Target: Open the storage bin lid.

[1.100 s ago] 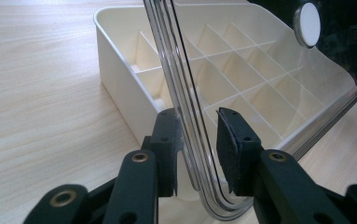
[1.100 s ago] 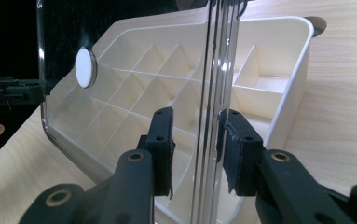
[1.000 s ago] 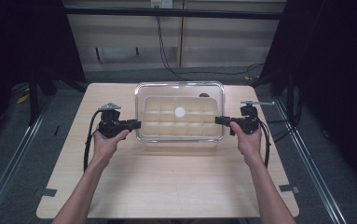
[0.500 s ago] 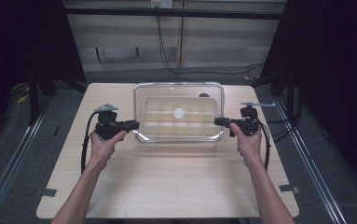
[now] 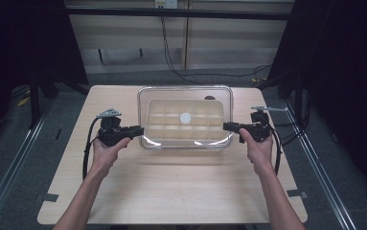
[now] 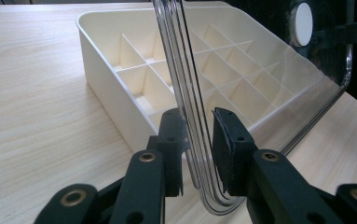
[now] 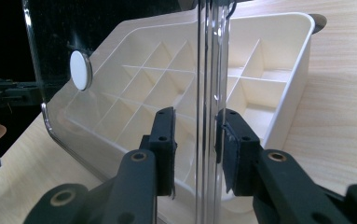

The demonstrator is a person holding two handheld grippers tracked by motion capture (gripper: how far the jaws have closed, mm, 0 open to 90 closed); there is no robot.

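Grippers sit at the two short ends of a clear lid that hangs just above a cream tray on the wooden table. Taking the tray as landmark: the lid is over it and overhangs it all round, with its small white knob above the tray's middle compartments. The left gripper is at the tray's left end, the right gripper at its right end, each held in a hand.

In the left gripper view the lid's rim passes between the two black jaws; one jaw seems to touch it, the other stands a hair off, so the hold looks light, or only just closing. In the right gripper view the rim also runs between the jaws, but with a visible gap on both sides, so that gripper looks spread around the edge, not pinching it.

Judging by its look, the lid is thin, hard, glossy plastic: light, fairly stiff, yet likely to flex if held by one end alone, and slippery under the pads. The stepped rim at the middle of each short end seems the best place to hold it, both ends gripped evenly. The tray's grid of thin dividers looks rigid and light; it could shift if the lid drags on it.
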